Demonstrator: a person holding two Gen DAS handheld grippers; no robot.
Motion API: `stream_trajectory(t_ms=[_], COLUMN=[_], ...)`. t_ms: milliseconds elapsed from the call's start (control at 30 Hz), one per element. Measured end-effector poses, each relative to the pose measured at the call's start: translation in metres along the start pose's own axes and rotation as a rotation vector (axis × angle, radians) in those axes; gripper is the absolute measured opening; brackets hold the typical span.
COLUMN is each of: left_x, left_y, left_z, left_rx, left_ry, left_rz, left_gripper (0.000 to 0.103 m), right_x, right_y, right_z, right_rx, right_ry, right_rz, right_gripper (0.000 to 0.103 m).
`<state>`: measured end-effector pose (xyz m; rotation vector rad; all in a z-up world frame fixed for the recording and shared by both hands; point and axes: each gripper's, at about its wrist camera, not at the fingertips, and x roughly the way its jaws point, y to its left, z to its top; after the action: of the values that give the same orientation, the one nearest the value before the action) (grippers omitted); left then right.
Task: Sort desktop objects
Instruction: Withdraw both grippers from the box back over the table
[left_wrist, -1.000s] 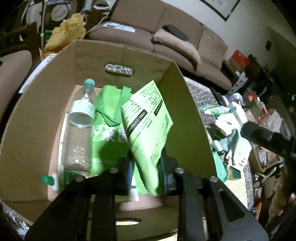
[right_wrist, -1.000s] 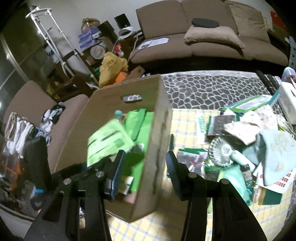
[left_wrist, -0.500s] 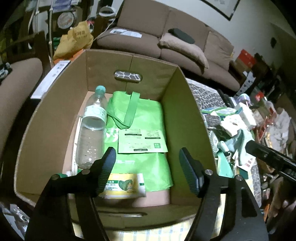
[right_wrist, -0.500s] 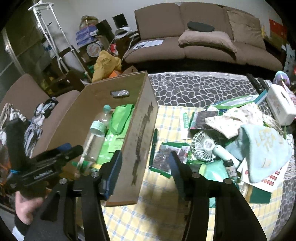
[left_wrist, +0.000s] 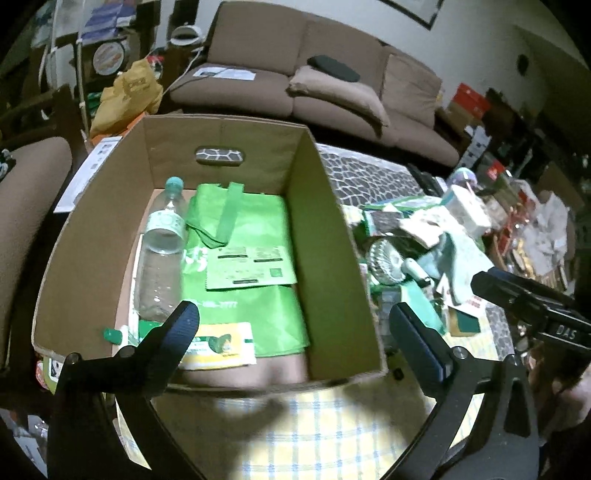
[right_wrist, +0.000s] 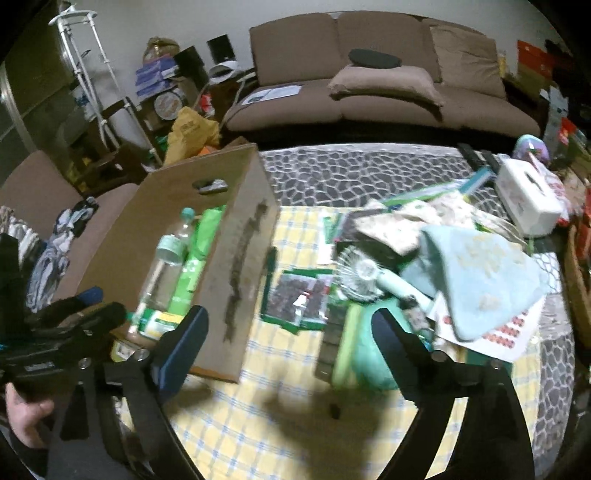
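A cardboard box (left_wrist: 325, 258) stands on the yellow checked cloth (left_wrist: 332, 424). Inside lie a clear water bottle (left_wrist: 162, 251), a green bag (left_wrist: 251, 229), a green packet (left_wrist: 251, 267) and a yellow-green pack (left_wrist: 221, 345). My left gripper (left_wrist: 295, 332) is open and empty above the box's near edge. My right gripper (right_wrist: 288, 332) is open and empty above the cloth, between the box (right_wrist: 243, 251) and a pile holding a small white fan (right_wrist: 356, 273), a dark packet (right_wrist: 299, 299) and a light blue cloth (right_wrist: 476, 280).
A white tissue box (right_wrist: 528, 199) sits at the far right of the table. A black pen (right_wrist: 271, 264) lies beside the box wall. A brown sofa (right_wrist: 369, 85) stands behind, and a brown chair (left_wrist: 26, 192) to the left.
My left gripper opened and dropped the green packet, which now lies flat on the green bag. The left gripper pulled back toward the box's near edge. The right gripper shifted right toward the pile.
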<state>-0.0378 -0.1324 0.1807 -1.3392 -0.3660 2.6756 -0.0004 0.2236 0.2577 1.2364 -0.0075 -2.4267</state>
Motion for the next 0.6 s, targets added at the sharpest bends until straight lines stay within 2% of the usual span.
stream_trajectory(t_ms=[67, 333, 600], left_x=[-0.003, 0.006, 0.015], left_y=[-0.009, -0.058, -0.106], left_z=[-0.005, -0.038, -0.056], left_rx=[0.009, 0.083, 0.146], left_ry=[-0.003, 0.029, 0.037], left_rz=[-0.012, -0.058, -0.069], left_gripper=[0.103, 0.103, 0.103], right_x=[-0.002, 0.005, -0.008], right_y=[-0.007, -0.054, -0.09], right_z=[-0.012, -0.058, -0.079], right_rx=[-0.016, 0.057, 0.083], right_ry=[-0.005, 0.051, 0.036], right_rz=[-0.033, -0.067, -0.126], right_gripper=[0.099, 0.099, 0.099])
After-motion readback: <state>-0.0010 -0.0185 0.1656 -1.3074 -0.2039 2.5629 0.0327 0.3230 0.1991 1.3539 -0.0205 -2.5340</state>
